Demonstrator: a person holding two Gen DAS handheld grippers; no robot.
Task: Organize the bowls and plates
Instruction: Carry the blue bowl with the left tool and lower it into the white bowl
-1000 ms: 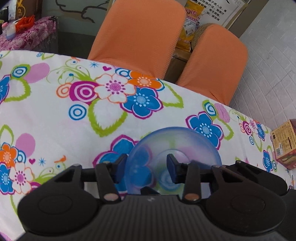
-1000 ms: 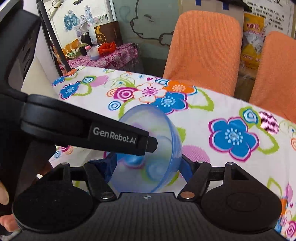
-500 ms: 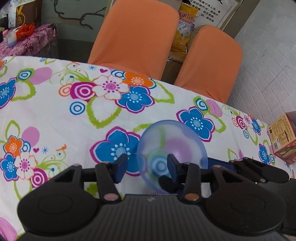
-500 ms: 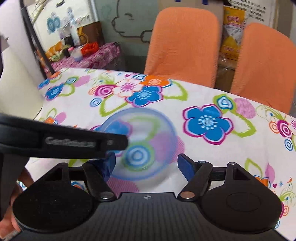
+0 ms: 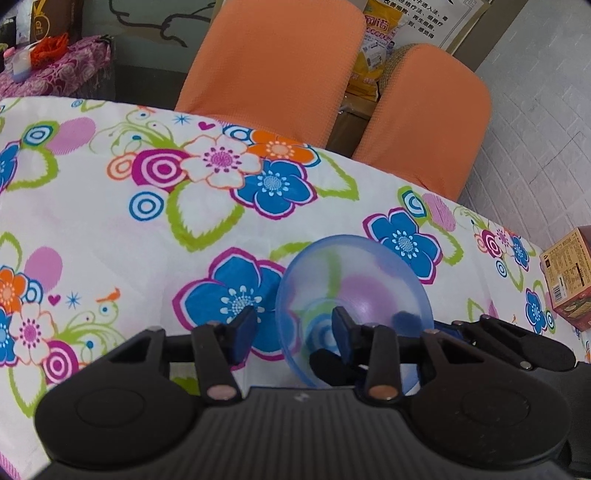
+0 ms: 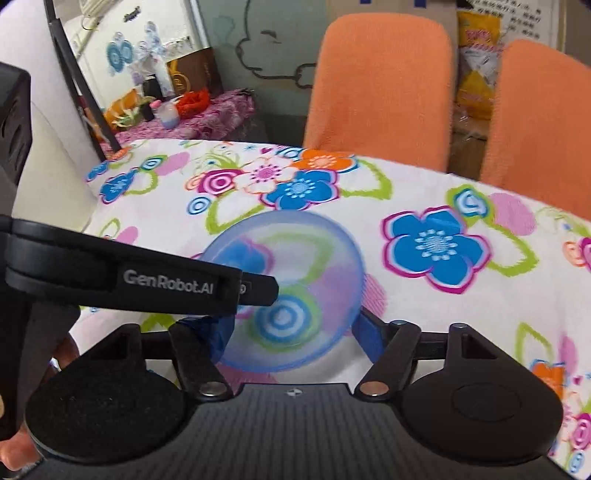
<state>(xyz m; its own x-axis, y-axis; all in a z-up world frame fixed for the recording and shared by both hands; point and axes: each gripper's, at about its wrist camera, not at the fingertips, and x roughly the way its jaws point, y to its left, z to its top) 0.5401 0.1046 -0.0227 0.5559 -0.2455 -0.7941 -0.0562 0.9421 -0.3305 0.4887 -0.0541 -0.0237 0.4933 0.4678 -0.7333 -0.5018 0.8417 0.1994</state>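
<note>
Comparing with a second ago, the translucent blue bowl (image 6: 284,291) has been tipped from edge-on to mouth-up. It is held between both tools above the floral tablecloth (image 5: 110,229), not set down. The right gripper (image 6: 291,332) is spread across it; the left gripper (image 5: 291,325) is spread, one finger inside. No long axis applies.

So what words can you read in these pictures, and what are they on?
"GenRobot.AI": white letters on the side of the left claw, seen from the right wrist.
Yellow bag behind the chairs: printed characters, too blurred to read.
Wall poster: print too small.
Brown box: label too small.
</note>
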